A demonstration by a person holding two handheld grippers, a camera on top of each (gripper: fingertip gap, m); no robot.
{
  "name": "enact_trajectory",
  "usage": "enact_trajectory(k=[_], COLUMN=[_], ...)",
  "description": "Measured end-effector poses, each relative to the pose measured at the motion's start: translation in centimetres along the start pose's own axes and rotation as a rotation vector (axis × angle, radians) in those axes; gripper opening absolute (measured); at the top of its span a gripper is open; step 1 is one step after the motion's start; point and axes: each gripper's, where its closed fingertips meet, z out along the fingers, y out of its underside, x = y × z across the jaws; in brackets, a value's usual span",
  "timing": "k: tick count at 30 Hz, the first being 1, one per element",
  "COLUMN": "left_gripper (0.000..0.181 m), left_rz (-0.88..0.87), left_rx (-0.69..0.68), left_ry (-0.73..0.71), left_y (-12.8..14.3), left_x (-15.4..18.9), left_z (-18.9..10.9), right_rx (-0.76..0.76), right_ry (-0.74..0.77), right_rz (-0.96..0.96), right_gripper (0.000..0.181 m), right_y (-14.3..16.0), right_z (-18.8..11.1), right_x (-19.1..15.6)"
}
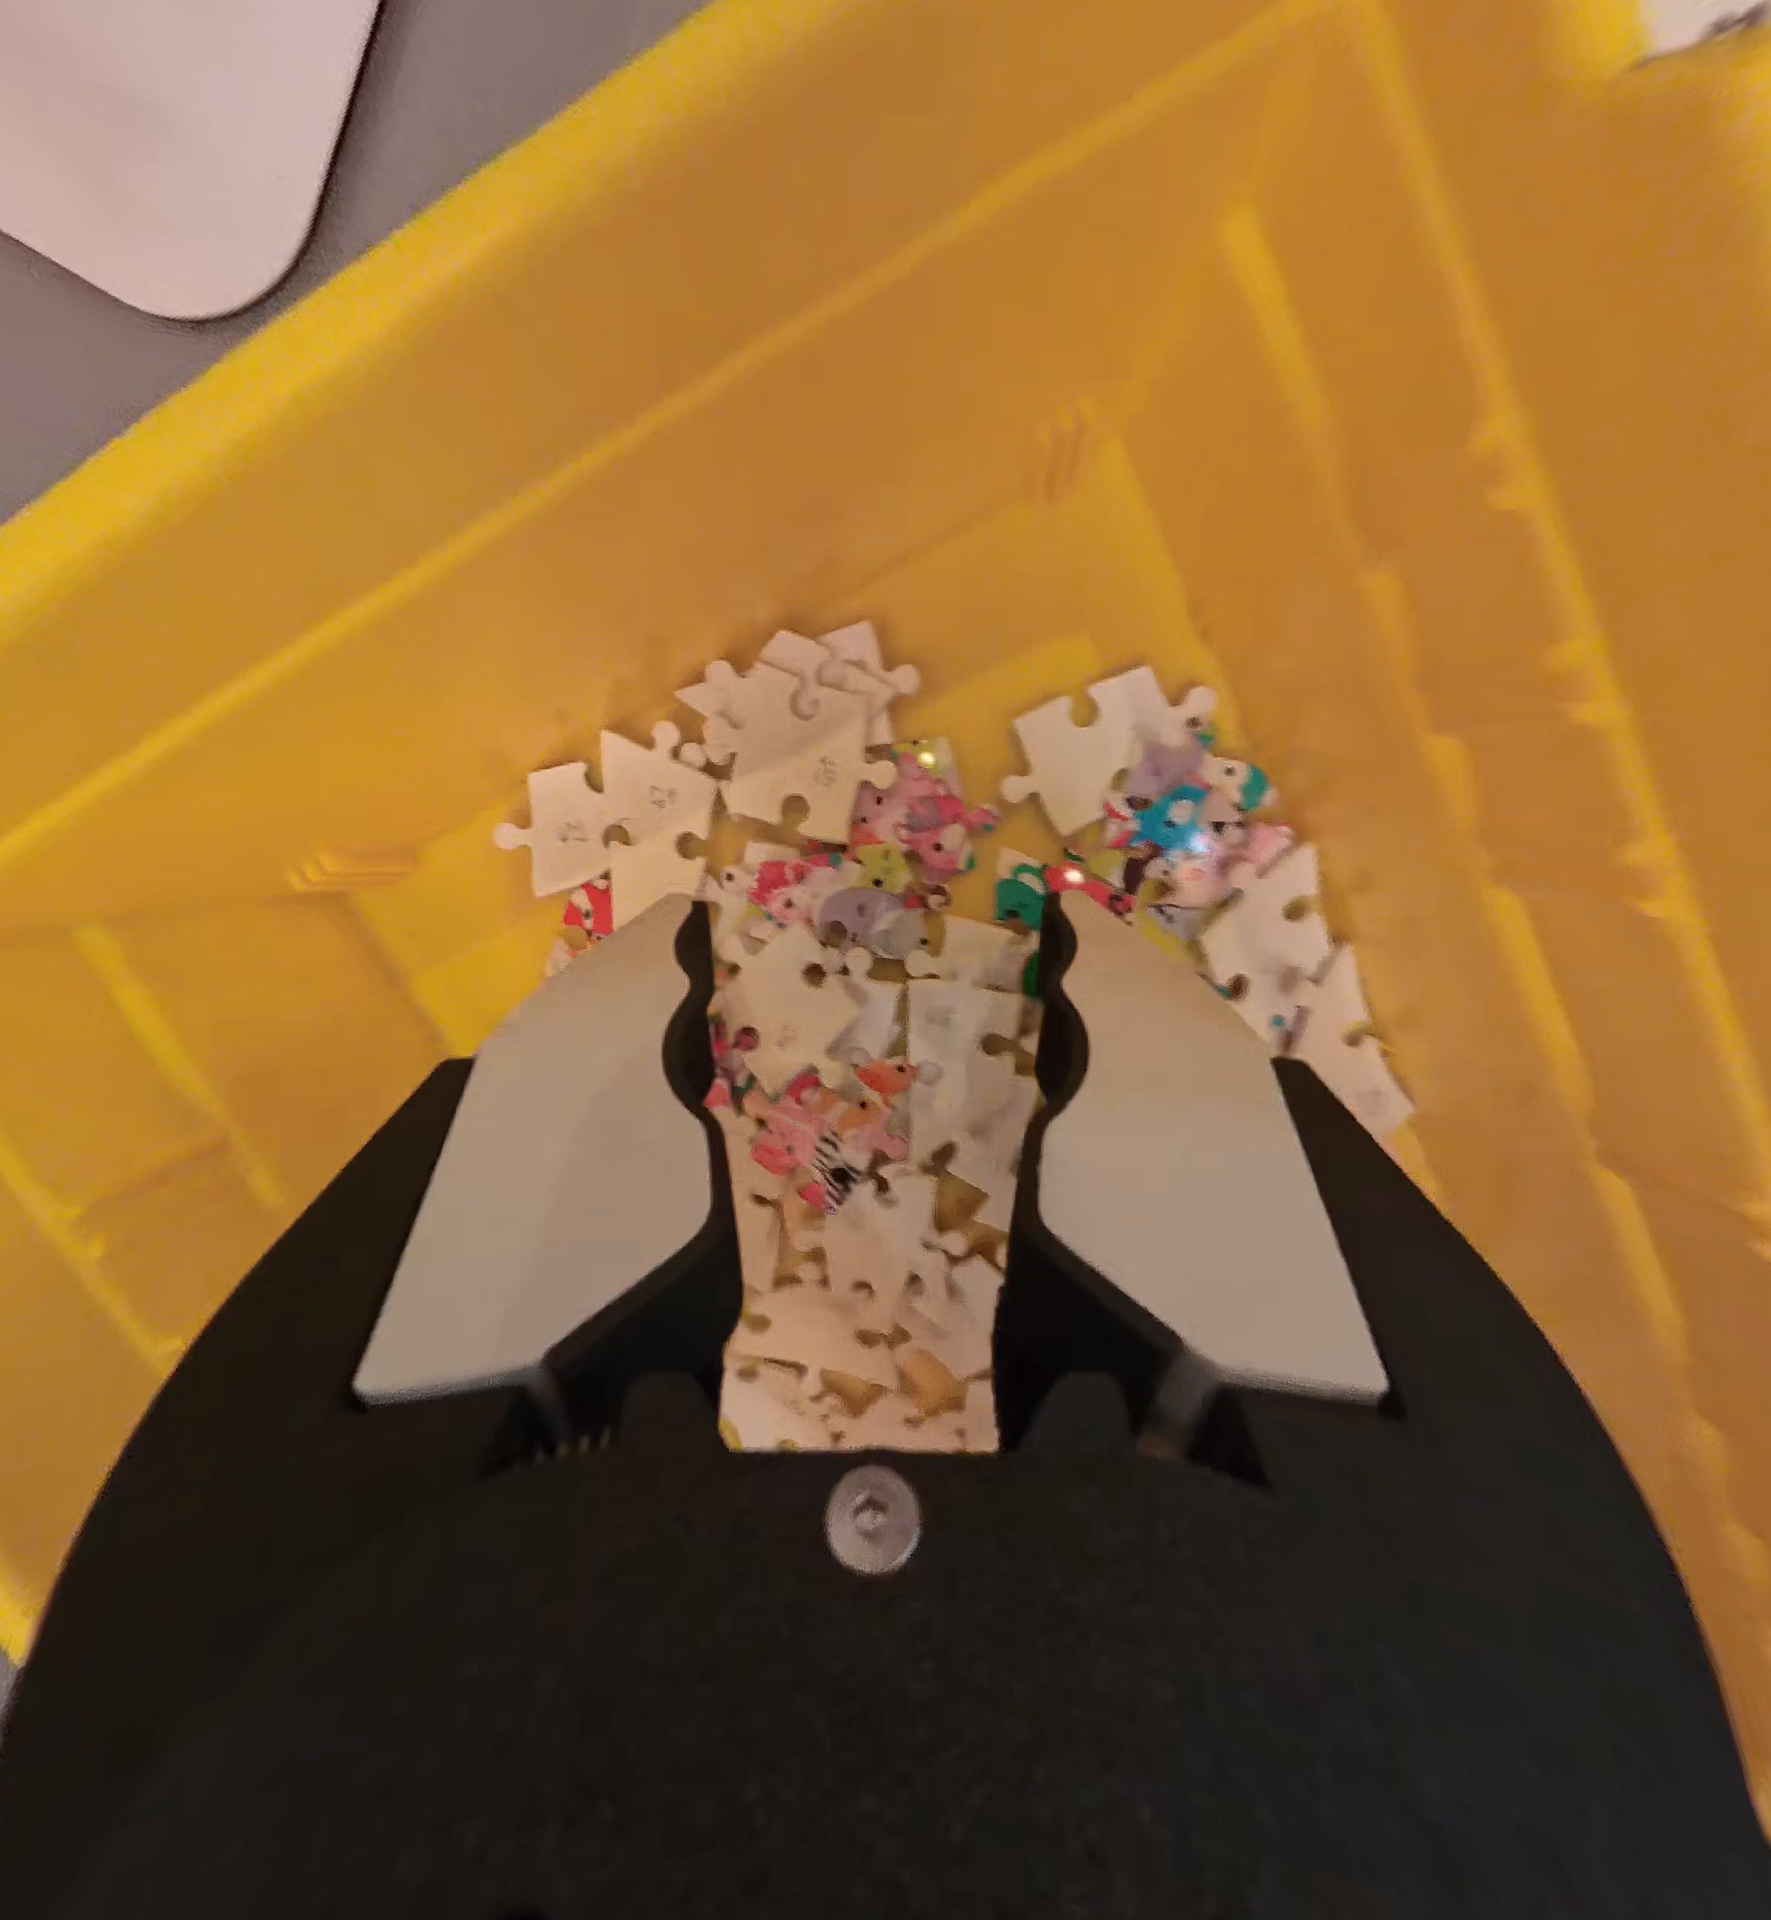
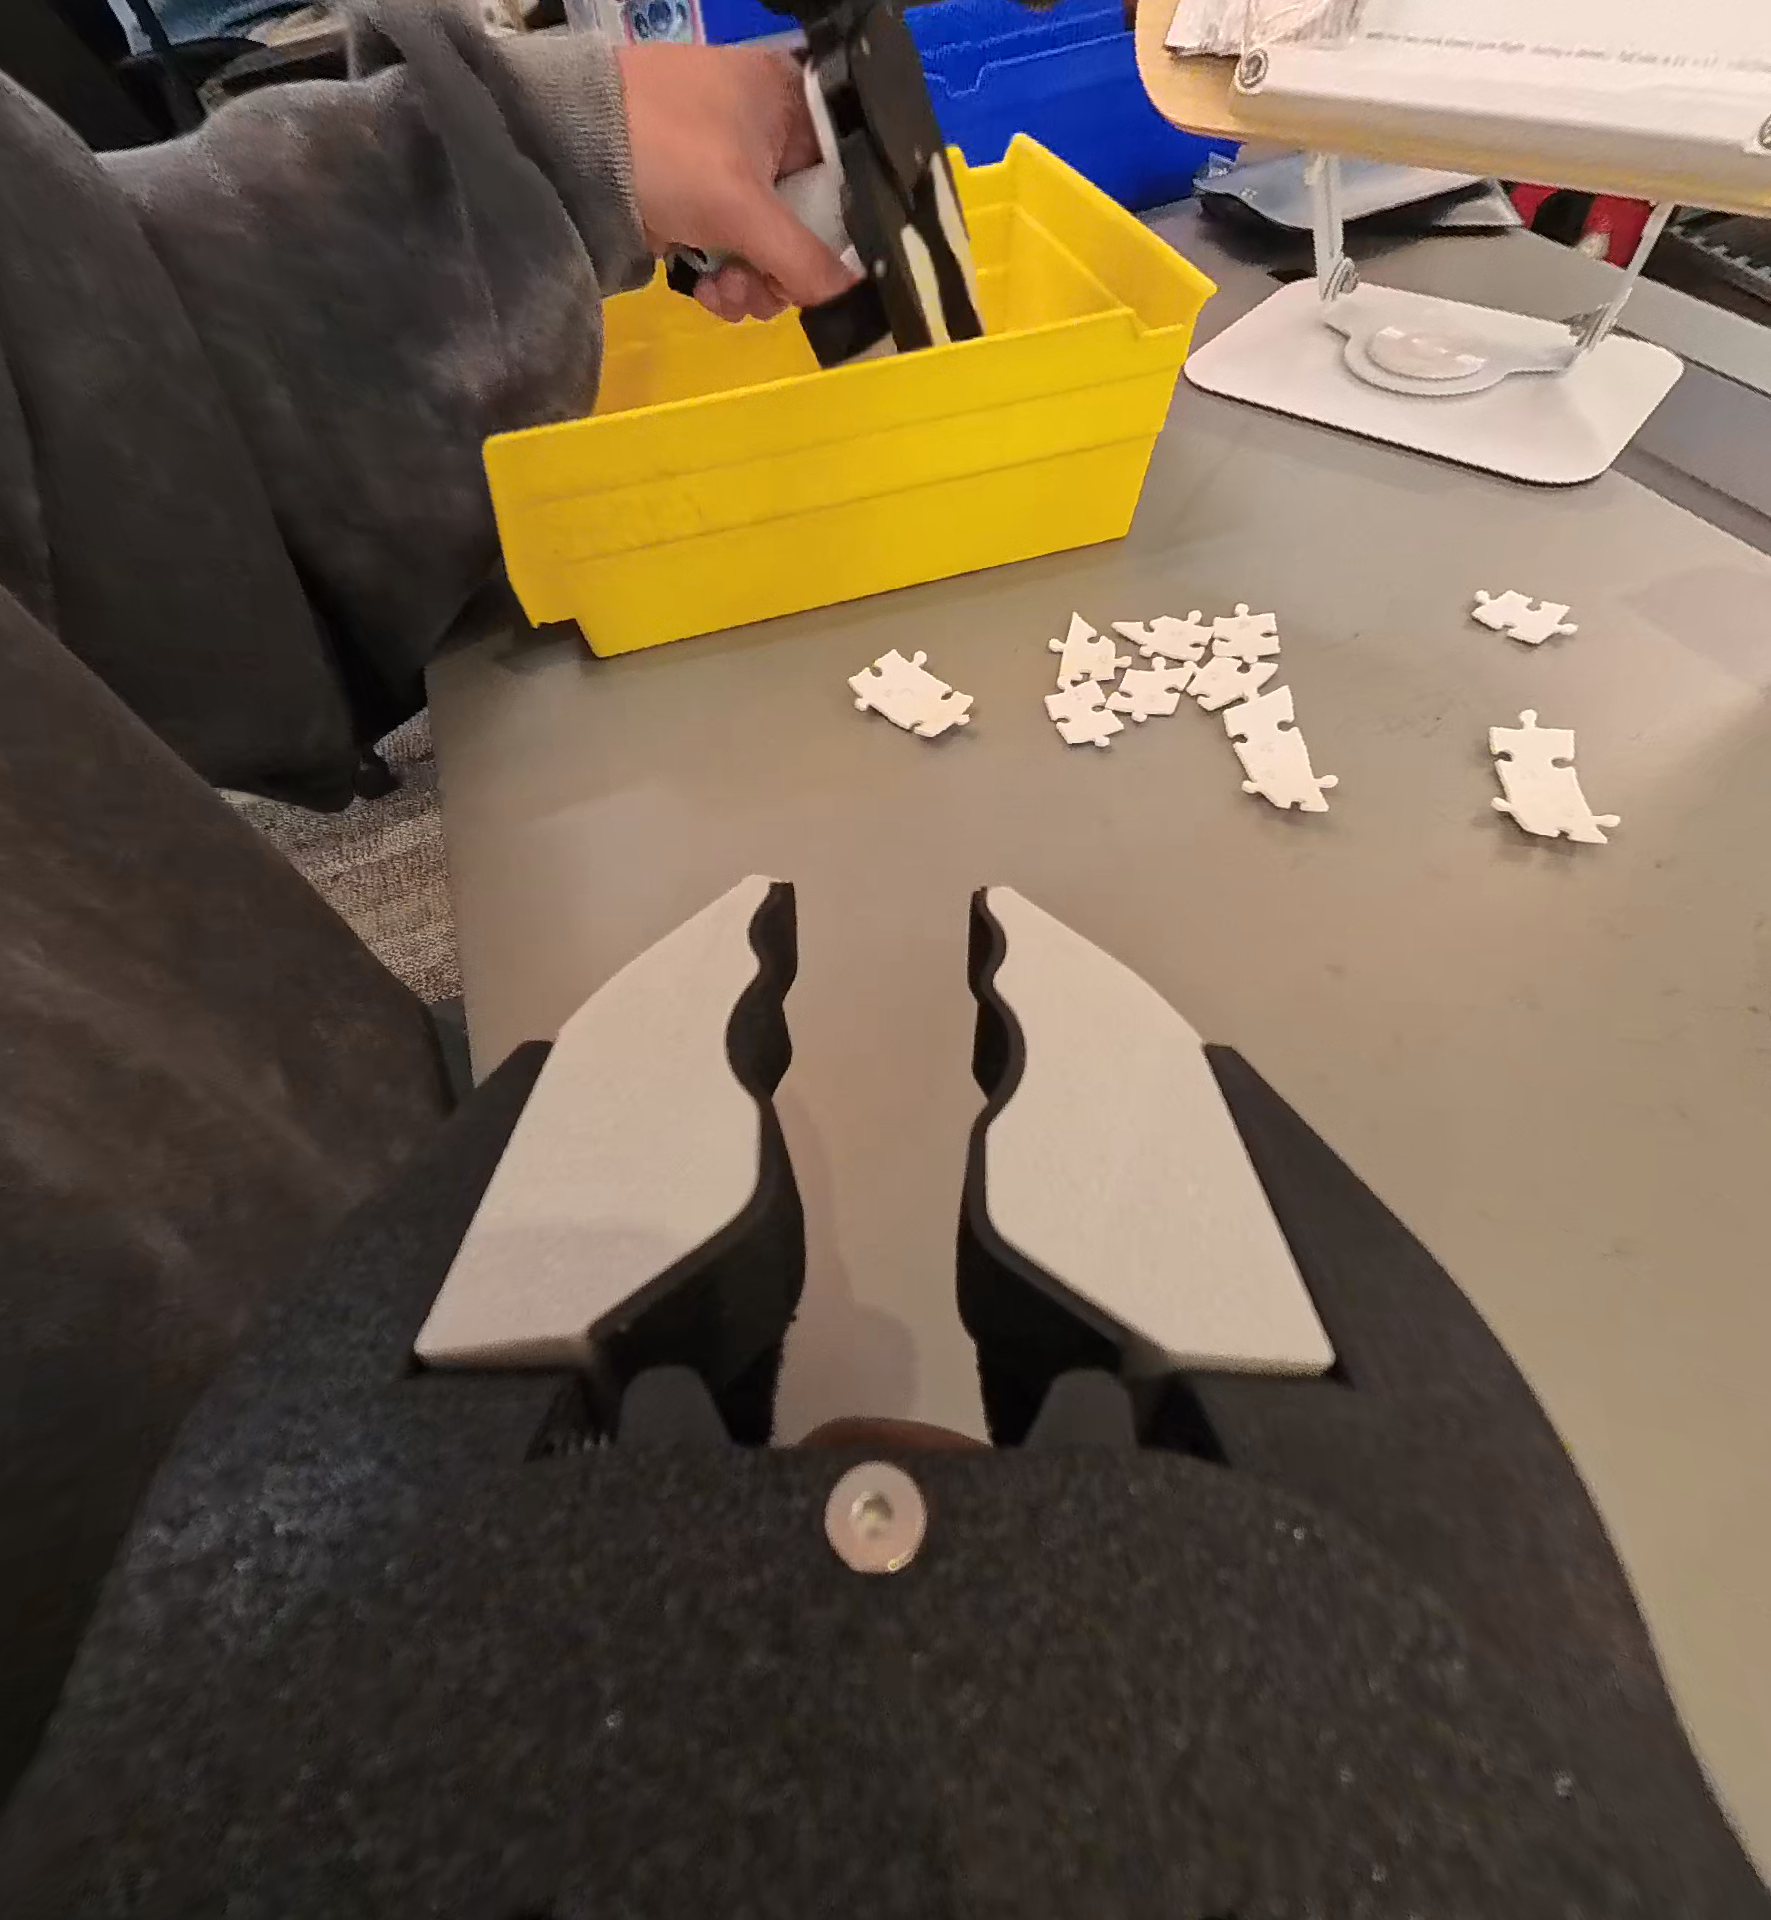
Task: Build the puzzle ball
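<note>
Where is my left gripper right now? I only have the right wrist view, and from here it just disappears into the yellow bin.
Observer: The left gripper hangs over a heap of puzzle pieces on the floor of the yellow bin.
Operator: Has it caught one?
Observer: No, its fingers are apart with nothing between them.
Operator: Are those pieces blank side up, like the ones on my table?
Observer: Mixed: some white backs, some with colourful printed sides up.
</note>
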Motion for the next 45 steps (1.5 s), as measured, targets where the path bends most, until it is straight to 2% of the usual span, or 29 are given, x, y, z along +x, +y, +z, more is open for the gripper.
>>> enact_trajectory(k=[3, 6, 12, 15, 19, 23, 25, 29, 39, 42, 45], left_gripper=[0.061, 0.043, 0.042, 0.042, 0.042, 0.042, 0.042, 0.042, 0.042, 0.042, 0.041], left_rz=[0.019, -0.027, -0.047, -0.134, -0.234, -0.275, -0.292, -0.304, -0.336, -0.329, -0.259], left_rx=[-0.045, -0.063, -0.033, 0.168, 0.699, 1.029, 1.132, 1.233, 1.295, 1.318, 1.351], left_ry=[-0.041, -0.015, 0.024, 0.161, 0.474, 0.746, 0.844, 0.925, 0.969, 0.926, 0.861], left_y=[0.4, 0.9, 2.5, 1.7, -1.0, -0.2, 0.4, 1.5, 3.2, 2.9, 1.5], left_x=[-0.6, -0.6, -0.3, 0.6, 2.9, 4.3, 4.6, 4.9, 6.9, 9.4, 13.5], left_z=[1.5, 2.1, 1.0, -2.0, -10.7, -17.3, -19.4, -21.6, -23.5, -24.0, -24.3], right_rx=[0.006, 0.007, 0.019, 0.020, 0.020, 0.021, 0.021, 0.021, 0.028, 0.063, 0.167], right_ry=[0.006, 0.011, 0.014, 0.008, 0.003, -0.004, -0.005, -0.004, -0.015, -0.061, -0.210], right_rz=[0.005, 0.012, 0.022, 0.019, 0.008, 0.002, -0.005, -0.008, -0.017, 0.009, 0.163], right_gripper=[0.031, 0.031, 0.031, 0.031, 0.031, 0.031, 0.031, 0.031, 0.031, 0.030, 0.027], right_y=[0.2, 0.3, 0.4, 0.4, 0.2, 0.0, 0.0, 0.1, -0.1, -1.0, -3.6], right_z=[-0.3, -0.5, -0.9, -0.8, -0.6, -0.4, -0.4, -0.5, -0.8, -0.5, -0.3], right_x=[0.4, 0.7, 1.0, 0.9, 0.5, 0.0, -0.3, -0.6, -0.9, -1.6, -2.9])
